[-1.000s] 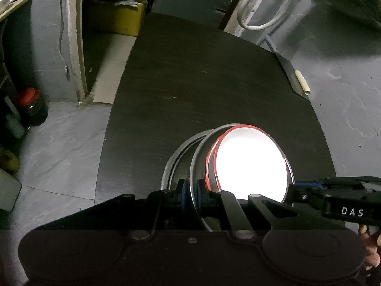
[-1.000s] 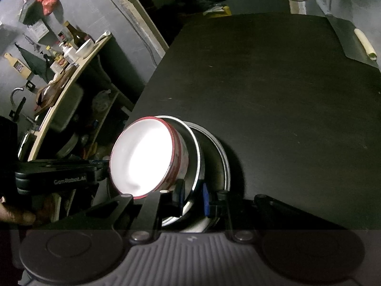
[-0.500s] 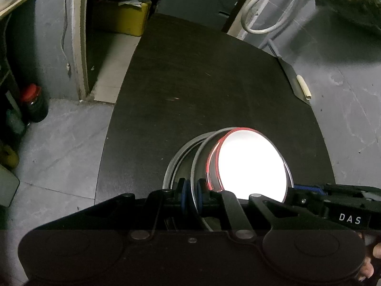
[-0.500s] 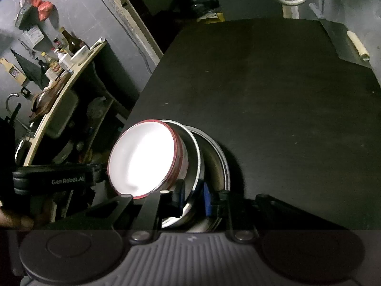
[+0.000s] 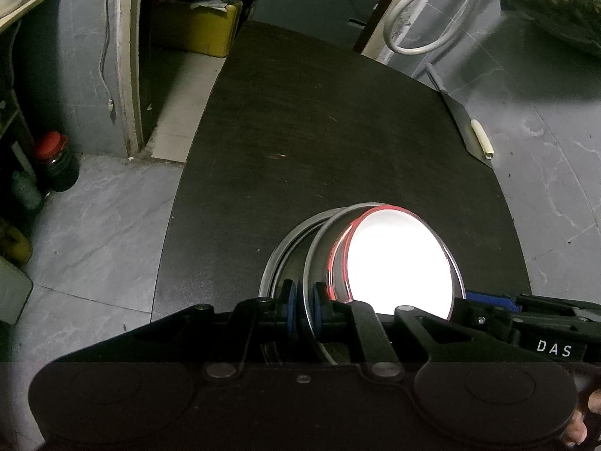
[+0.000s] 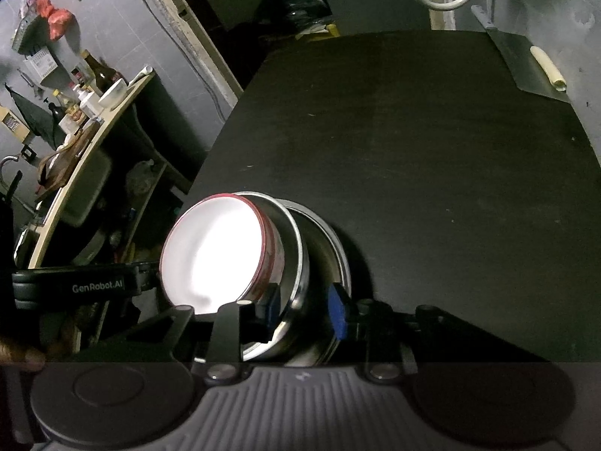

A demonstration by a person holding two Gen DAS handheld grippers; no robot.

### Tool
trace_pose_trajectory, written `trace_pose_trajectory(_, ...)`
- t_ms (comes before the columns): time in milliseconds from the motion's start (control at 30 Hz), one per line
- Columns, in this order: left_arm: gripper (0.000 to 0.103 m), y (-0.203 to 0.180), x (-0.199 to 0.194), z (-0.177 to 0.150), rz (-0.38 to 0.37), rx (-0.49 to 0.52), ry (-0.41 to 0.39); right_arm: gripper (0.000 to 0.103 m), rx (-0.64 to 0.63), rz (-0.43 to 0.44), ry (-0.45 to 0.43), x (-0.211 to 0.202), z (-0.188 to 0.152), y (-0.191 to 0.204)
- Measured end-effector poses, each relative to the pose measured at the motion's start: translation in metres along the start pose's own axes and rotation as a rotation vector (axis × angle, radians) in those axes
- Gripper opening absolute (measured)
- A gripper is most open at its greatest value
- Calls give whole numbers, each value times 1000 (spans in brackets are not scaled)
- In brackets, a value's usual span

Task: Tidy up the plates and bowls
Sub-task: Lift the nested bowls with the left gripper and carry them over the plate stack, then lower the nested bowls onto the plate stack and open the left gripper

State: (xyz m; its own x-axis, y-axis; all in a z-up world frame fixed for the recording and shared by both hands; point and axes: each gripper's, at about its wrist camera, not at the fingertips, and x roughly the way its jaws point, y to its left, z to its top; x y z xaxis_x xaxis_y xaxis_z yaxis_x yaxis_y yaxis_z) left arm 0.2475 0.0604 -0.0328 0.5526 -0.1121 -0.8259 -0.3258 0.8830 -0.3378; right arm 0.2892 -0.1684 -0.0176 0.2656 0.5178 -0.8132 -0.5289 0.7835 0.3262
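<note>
Lower centre of frame: nested stack on table — white bowl inside steel bowl, atop steel plate. Left gripper fingers pinch steel bowl rim; right gripper fingers have just been spreading, rim between them unpinched. Stacking looks nearly complete; release left.

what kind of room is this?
Probably a rough home kitchen or utility space: a shelf crowded with bottles, nested bowls on a dark table, grey tiled floor.

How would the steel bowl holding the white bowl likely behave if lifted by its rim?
The steel bowl looks thin, polished and probably slippery. With the white bowl nested inside, it may tilt if lifted by the left gripper alone.
</note>
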Motion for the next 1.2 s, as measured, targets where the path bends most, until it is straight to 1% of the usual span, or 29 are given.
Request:
trace_pose_trajectory(167, 12, -2, 0, 0, 7, 5, -1, 33, -7, -8, -5, -1, -2, 0)
trace_pose_trajectory(333, 16, -2, -3, 0, 13, 8, -8, 35, -11, -16, -15, -3, -2, 1)
trace_pose_trajectory(367, 18, -2, -3, 0, 13, 9, -9, 38, -11, -22, -17, -4, -2, 2)
trace_pose_trajectory(400, 18, -2, -3, 0, 12, 8, -8, 52, -9, -40, -19, -4, -3, 1)
trace_pose_trajectory(433, 18, -2, -3, -1, 11, 8, -9, 56, -7, -48, -20, -4, -4, 1)
trace_pose_trajectory(533, 18, -3, -3, -2, 13, 9, -9, 57, 12, -33, -18, -6, -6, -3)
trace_pose_trajectory(733, 20, -4, -5, -2, 17, 9, -5, 67, -1, -39, -11, -7, -9, -1)
trace_pose_trajectory(833, 21, -4, -7, -3, 17, 6, -2, 75, -5, -40, -8, -8, -10, -2)
trace_pose_trajectory(900, 23, -5, -9, -3, 17, 9, 0, 88, -7, -42, -11, -9, -11, -1)
trace_pose_trajectory(933, 24, -6, -10, -4, 19, 12, -2, 92, -5, -37, -17, -10, -12, -1)
trace_pose_trajectory(967, 37, -7, -10, -3, 36, 17, -3, 96, -3, -32, -22, -12, -12, 0)
trace_pose_trajectory(1000, 61, -9, -11, -3, 86, 25, 0, 98, -7, -29, -26, -13, -12, 1)
trace_pose_trajectory(1033, 70, -9, -11, -4, 134, 33, -2, 99, -12, -31, -29, -14, -13, 2)
trace_pose_trajectory(1067, 78, -8, -13, -5, 141, 38, -16, 101, -20, -35, -34, -15, -13, 4)
trace_pose_trajectory(1133, 79, -4, -18, -7, 115, 19, -29, 102, -26, -36, -45, -17, -14, 6)
trace_pose_trajectory(1200, 86, 0, -20, -8, 107, -2, -32, 103, -24, -36, -52, -18, -14, 6)
